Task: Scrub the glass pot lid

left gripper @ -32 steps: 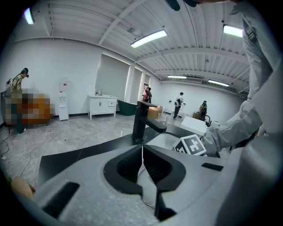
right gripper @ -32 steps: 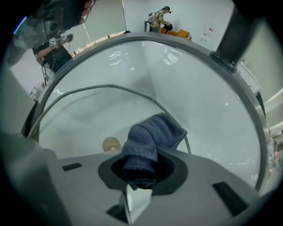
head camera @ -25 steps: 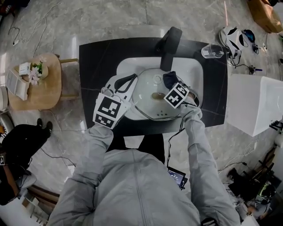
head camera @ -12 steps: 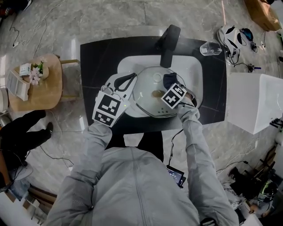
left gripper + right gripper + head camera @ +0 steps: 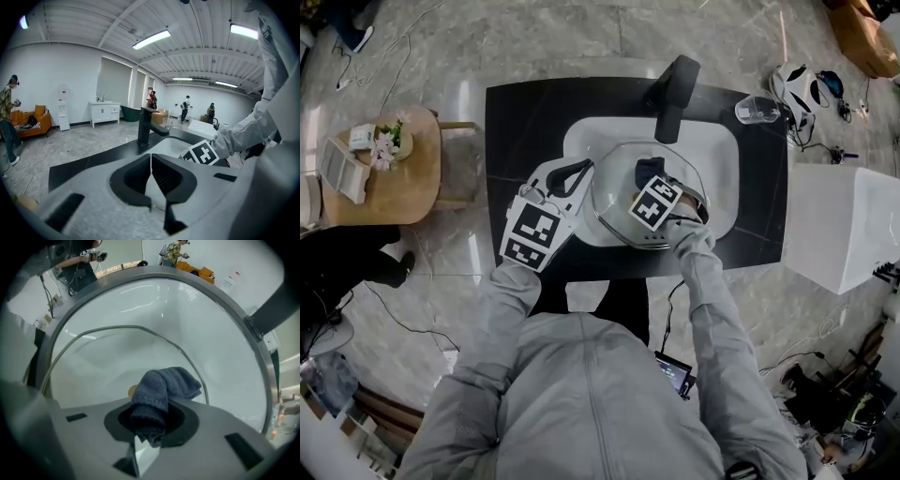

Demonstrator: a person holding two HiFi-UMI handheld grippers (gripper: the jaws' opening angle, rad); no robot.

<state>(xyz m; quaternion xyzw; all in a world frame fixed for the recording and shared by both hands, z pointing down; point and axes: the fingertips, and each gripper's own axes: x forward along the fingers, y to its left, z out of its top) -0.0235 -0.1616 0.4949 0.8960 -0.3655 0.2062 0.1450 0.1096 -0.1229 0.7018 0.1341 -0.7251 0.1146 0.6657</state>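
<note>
From the head view, a black table (image 5: 525, 122) stands on pale marbled floor, with a round wooden side table (image 5: 389, 178) well off its left edge and a white box (image 5: 839, 220) off its right. A white sink (image 5: 717, 150) is set into the table, with a black faucet (image 5: 673, 94) at the far edge and a clear cup (image 5: 757, 110) at the far right corner. The glass pot lid (image 5: 614, 206) sits tilted in the sink. The left hand-held gripper (image 5: 572, 175) meets its left rim, and the right hand-held gripper (image 5: 654, 180) presses a blue-grey cloth (image 5: 647, 169) onto the glass. The person's body hides the table's near edge. In the left gripper view, the left hand-held gripper (image 5: 151, 178) has its jaws squeezed on a thin pale edge, apparently the lid's rim. Beyond are the faucet (image 5: 147, 126) and a large hall with distant people. In the right gripper view, the right hand-held gripper (image 5: 150, 425) pinches the cloth (image 5: 161, 387) against the lid (image 5: 140, 310). A small yellowish spot beside the cloth is hard to make out.
</note>
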